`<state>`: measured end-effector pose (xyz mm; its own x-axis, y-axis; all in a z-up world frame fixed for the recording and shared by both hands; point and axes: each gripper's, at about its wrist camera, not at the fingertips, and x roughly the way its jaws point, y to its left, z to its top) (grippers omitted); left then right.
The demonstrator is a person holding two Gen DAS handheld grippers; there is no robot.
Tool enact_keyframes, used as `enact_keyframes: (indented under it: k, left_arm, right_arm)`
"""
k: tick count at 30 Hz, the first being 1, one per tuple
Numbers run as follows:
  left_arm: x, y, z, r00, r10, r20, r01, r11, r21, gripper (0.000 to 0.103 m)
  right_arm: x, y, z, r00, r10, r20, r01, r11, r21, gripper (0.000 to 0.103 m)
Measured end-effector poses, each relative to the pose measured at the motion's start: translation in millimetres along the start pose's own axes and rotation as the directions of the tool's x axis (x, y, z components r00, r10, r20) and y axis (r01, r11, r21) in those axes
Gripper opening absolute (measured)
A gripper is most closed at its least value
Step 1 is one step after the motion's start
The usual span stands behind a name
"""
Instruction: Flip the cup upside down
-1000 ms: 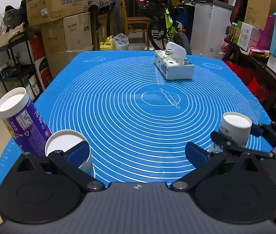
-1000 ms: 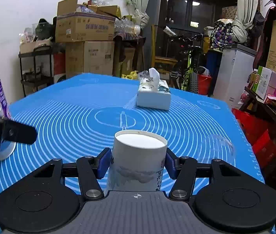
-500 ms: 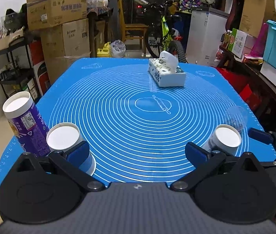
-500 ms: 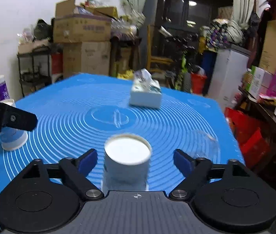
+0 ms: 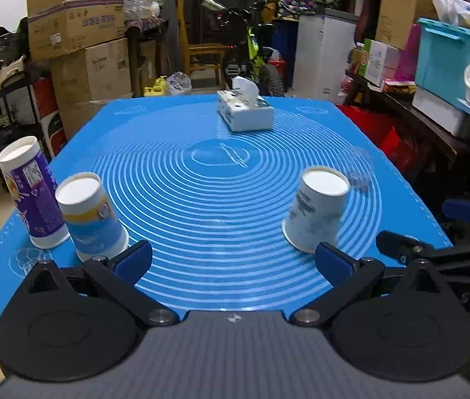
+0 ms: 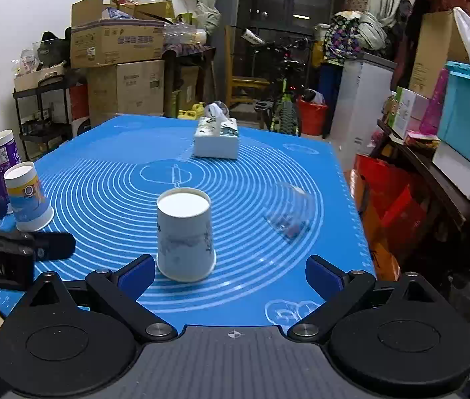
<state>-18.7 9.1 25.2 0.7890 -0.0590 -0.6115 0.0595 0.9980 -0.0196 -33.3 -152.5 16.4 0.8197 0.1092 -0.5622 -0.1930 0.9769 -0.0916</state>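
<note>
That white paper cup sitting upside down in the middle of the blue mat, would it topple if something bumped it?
Probably it would slide first: the paper cup stands on its wider rim on the mat. It looks thin-walled and empty, so likely very light. A hard squeeze would probably dent it.

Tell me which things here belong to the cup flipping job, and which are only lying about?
Belong to the job:
white paper cup, upside down
blue-and-white cup, upside down
purple cup, upside down
clear plastic cup
right tool, open
left tool, open

Lying about:
tissue box
blue mat
</note>
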Motion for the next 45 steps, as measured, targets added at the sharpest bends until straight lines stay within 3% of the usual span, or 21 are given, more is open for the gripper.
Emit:
enact_keyframes:
  k: [16, 45]
  left_arm:
    - [-8, -5, -9, 1.0, -0.009, -0.019, 0.008, 0.999, -0.04, 0.103]
    - [-7, -10, -13, 1.0, 0.002, -0.03, -0.002, 1.0, -0.005, 0.103]
  right_arm:
    - [-27, -15, -17, 0.999, -0.039, -0.022, 0.039, 0.999, 0.024, 0.097]
    - [-26, -15, -16, 0.998, -0.029, -0.047, 0.03, 1.0, 0.002, 0.097]
